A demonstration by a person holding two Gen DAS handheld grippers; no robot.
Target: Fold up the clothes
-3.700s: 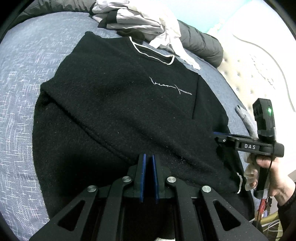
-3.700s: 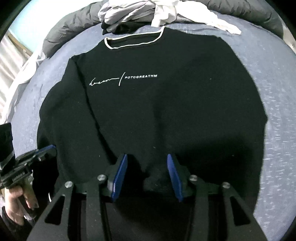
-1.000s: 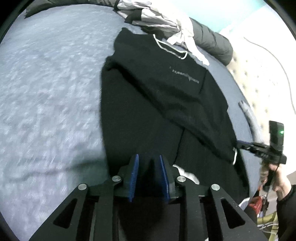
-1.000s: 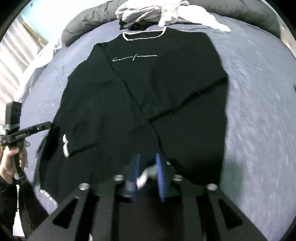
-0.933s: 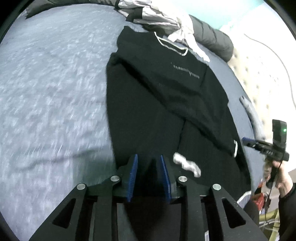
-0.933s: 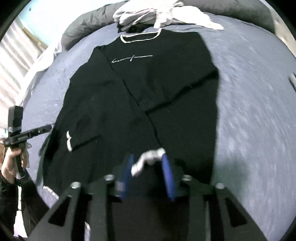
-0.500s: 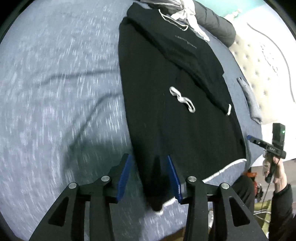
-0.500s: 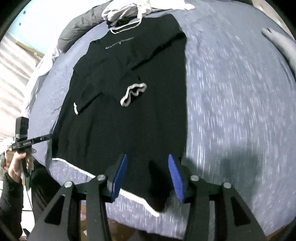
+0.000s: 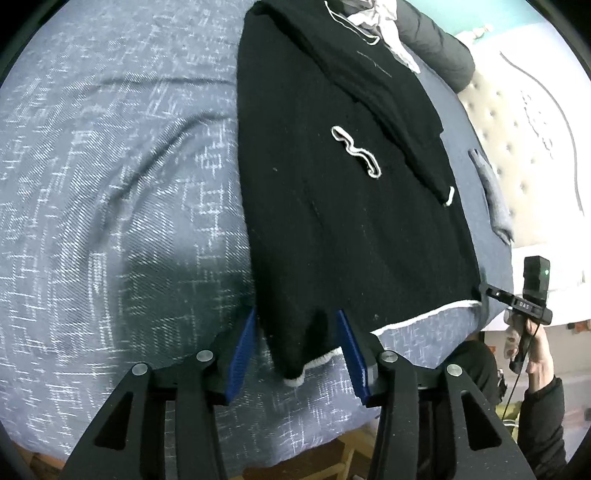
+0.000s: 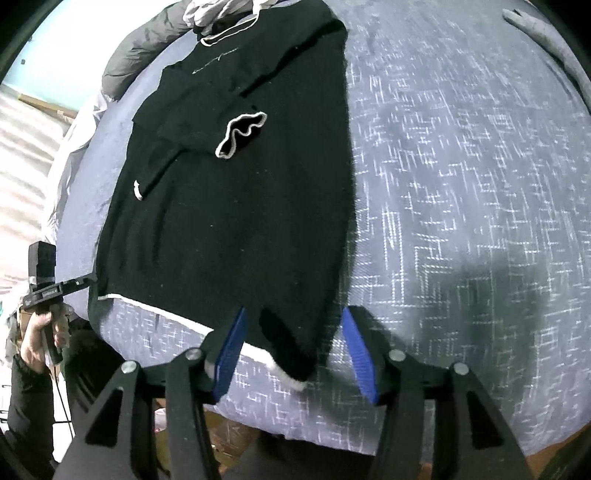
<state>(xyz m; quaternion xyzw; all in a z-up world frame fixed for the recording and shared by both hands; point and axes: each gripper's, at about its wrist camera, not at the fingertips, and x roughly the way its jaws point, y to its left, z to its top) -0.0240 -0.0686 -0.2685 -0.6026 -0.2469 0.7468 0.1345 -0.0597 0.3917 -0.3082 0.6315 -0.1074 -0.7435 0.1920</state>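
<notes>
Both sleeves lie crossed on the sweater (image 9: 332,221) — left gripper (image 9: 297,349) and right gripper (image 10: 291,354) straddle its hem corners, jaws opening, pads not pressing, likely for the lengthwise fold.

Home bedroom: bed with blue-grey woven cover (image 9: 129,184), tufted cream headboard (image 9: 517,122), heaped clothes (image 10: 221,9).
</notes>
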